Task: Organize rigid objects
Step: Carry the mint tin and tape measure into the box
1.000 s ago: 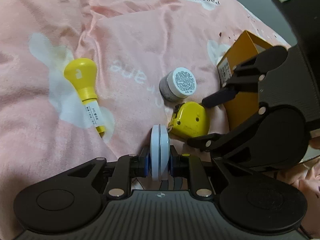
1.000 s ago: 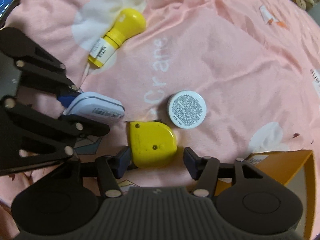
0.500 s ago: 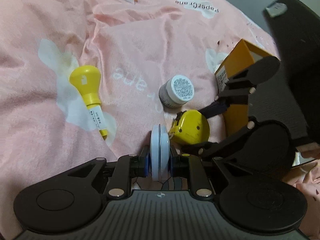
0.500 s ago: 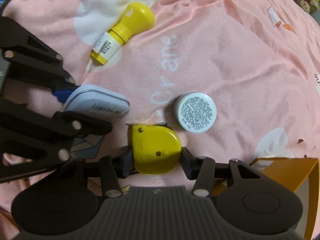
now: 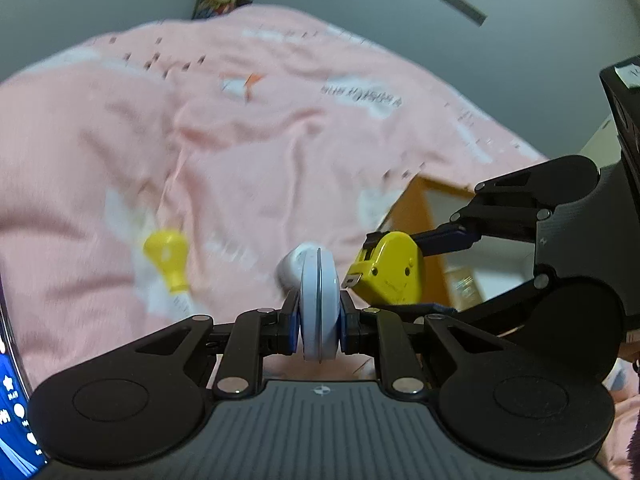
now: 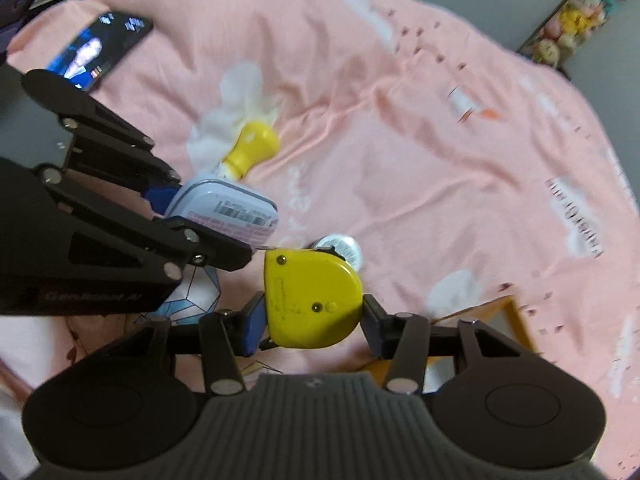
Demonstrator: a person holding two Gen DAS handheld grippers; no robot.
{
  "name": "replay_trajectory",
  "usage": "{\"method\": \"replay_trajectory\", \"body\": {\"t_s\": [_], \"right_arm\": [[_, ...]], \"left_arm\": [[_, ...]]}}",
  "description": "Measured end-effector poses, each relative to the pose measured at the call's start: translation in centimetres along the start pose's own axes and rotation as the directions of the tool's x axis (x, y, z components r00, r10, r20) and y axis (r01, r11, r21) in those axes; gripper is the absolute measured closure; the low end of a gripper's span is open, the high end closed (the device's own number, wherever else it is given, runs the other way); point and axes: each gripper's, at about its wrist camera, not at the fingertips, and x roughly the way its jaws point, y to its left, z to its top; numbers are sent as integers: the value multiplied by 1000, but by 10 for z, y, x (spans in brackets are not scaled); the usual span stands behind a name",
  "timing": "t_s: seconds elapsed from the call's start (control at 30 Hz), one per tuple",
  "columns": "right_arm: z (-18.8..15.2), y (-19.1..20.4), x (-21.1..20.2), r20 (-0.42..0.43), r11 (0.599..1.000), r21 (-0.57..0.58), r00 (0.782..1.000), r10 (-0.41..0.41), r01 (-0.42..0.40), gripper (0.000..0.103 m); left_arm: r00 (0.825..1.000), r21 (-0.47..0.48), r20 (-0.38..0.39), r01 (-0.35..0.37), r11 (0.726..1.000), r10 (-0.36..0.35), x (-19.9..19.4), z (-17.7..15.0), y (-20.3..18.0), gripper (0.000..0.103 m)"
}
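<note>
Lifted off the pink quilt (image 5: 200,152): right fingers (image 6: 256,320) pinching rounded yellow tape measure (image 6: 312,304), left fingers (image 5: 291,326) pinching flat pale-blue tin (image 5: 319,304).

Pale blue tin (image 5: 319,300) clamped on edge in my left tongs (image 5: 319,326). Yellow tape measure (image 6: 314,300) pinched in my right tongs (image 6: 314,326). Yellow bulb-headed bottle (image 6: 250,148) and white jar (image 6: 340,246) lie on the pink bed (image 6: 400,160).

A pink bedspread (image 6: 420,152) printed with white cloud shapes and grey lettering covers the whole surface, creased into soft folds. A phone (image 6: 96,50) with a lit screen lies flat on it near the far left edge in the right wrist view. Beyond the bedspread stands a plain grey wall (image 5: 400,20), and against it a narrow shelf of plush toys (image 6: 568,20), blurred.
</note>
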Motion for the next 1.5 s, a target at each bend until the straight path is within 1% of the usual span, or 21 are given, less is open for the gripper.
{"method": "replay_trajectory", "body": {"t_s": [0.13,0.23,0.33,0.4,0.53,0.63,0.73,0.87,0.93,1.0,1.27,1.4,1.5], "right_arm": [[-9,-6,-30,26,998,-12,998,-56,57,54],[-20,-16,-49,27,995,-2,995,-100,100,54],[-35,-28,-59,14,991,18,991,-134,134,54],[-49,-35,-66,-10,988,30,988,-153,153,54],[-83,-52,-68,-79,979,77,980,-184,190,54],[-107,-66,-64,-126,969,128,972,-197,213,54],[-131,-82,-59,-166,953,183,963,-213,242,54],[-154,-99,-51,-198,935,244,957,-211,256,54],[-161,-107,-46,-210,929,262,955,-209,260,54],[-166,-113,-39,-213,924,283,956,-200,256,54],[-171,-130,-3,-221,925,299,960,-172,234,54],[-172,-133,13,-231,935,281,961,-152,215,54],[-173,-137,24,-243,941,274,961,-131,197,54]], "left_arm": [[999,46,31,36,998,-38,-9,9,-25,83],[996,79,37,72,994,-75,-10,14,-43,83],[994,130,39,92,987,-98,-6,18,-63,83],[993,166,33,109,980,-116,-3,19,-77,83],[988,232,-3,149,961,-152,14,22,-105,83],[979,238,-62,204,950,-195,34,22,-122,83],[970,262,-114,238,935,-215,60,18,-140,83],[958,245,-180,264,933,-224,96,14,-154,83],[950,226,-213,274,935,-227,113,12,-155,83],[947,228,-232,273,935,-220,126,11,-158,83],[937,213,-297,252,944,-183,156,8,-156,83],[927,176,-318,266,948,-201,165,11,-150,83],[925,172,-322,267,948,-202,169,15,-152,83]]}}
